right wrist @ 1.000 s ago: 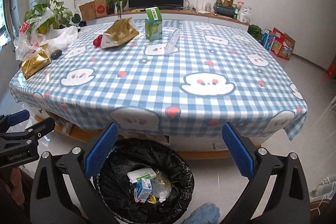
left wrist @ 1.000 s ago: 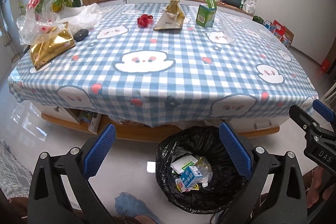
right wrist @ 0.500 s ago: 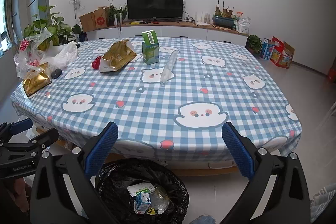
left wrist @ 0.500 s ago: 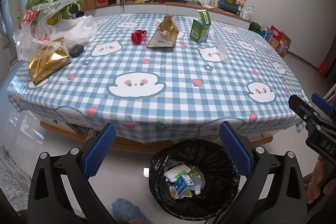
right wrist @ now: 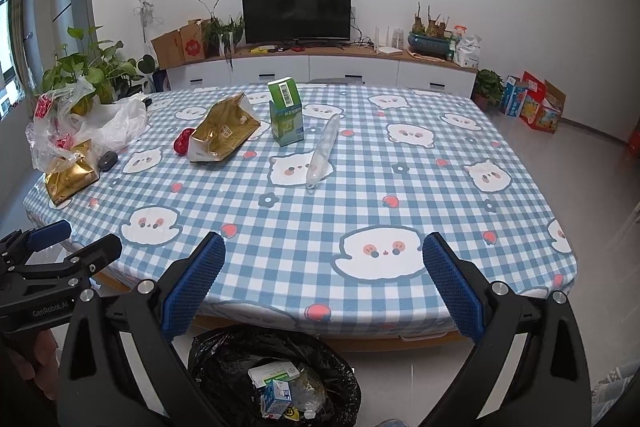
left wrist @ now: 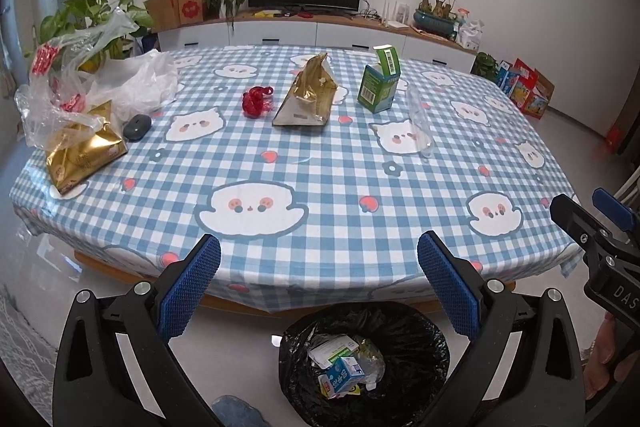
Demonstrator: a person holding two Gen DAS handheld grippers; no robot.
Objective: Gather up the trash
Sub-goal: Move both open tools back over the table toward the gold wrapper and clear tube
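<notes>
Nearest, on the floor below the table's near edge, a black-lined bin (left wrist: 362, 359) is seen holding small cartons. Both the left gripper (left wrist: 318, 281) and right gripper (right wrist: 323, 277), blue-padded, are held wide and empty. Farther, on the checked cloth (left wrist: 320, 183): a clear plastic tube (right wrist: 323, 151), green carton (left wrist: 379, 85), crumpled gold bag (left wrist: 308, 97), red wrapper (left wrist: 256, 101). Open cloth lies between.

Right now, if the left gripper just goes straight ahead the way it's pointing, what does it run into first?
Probably the near edge of the checked tablecloth: the open left gripper hangs above the bin with nothing between its fingers. Depth is uncertain; it might clear the edge and pass above the bare cloth.
</notes>
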